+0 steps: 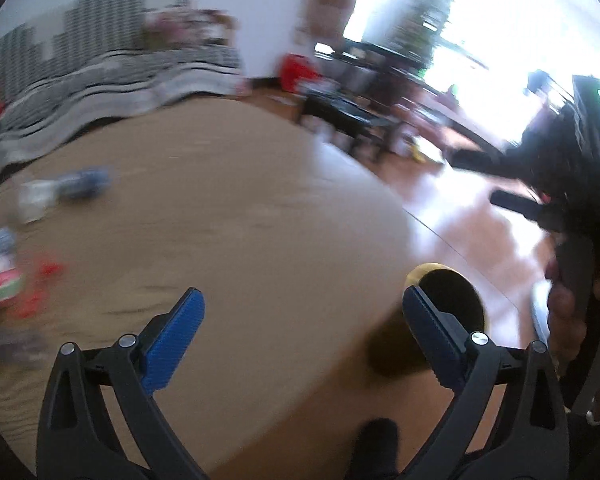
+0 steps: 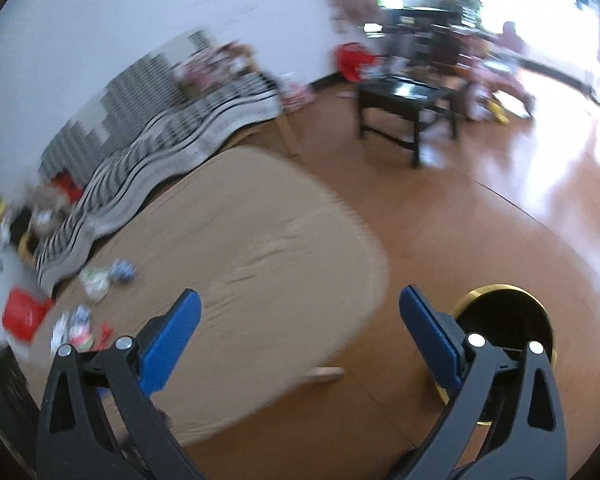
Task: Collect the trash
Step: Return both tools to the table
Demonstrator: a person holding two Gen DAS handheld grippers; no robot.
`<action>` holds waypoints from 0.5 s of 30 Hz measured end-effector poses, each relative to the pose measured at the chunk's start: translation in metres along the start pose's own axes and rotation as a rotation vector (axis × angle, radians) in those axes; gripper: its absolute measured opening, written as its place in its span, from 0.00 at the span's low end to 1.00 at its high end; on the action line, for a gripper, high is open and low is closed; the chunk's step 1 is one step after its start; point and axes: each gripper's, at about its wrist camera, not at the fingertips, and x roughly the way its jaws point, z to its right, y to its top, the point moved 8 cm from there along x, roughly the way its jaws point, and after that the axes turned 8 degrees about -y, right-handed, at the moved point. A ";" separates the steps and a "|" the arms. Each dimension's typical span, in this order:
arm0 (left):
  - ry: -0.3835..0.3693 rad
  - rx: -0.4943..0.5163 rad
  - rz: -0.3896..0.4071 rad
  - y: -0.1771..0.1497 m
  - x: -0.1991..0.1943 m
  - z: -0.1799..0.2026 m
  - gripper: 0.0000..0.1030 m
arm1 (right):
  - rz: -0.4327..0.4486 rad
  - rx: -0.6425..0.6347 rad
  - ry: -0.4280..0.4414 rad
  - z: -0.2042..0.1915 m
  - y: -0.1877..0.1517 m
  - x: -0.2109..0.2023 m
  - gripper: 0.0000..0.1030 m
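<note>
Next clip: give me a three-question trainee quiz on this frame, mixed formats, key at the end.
1. True or false: the left gripper holds a piece of trash.
2. The trash bin stands: A) on the table B) on the floor C) on the black bench.
3. Fill in: on the table, the scattered trash lies toward the view's ____ edge.

Key: 1 false, open and empty; 2 B; 3 left.
</note>
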 end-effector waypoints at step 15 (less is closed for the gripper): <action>0.381 -0.277 0.158 -0.033 -0.170 -0.243 0.94 | -0.073 -0.451 0.291 -0.294 -0.070 0.022 0.93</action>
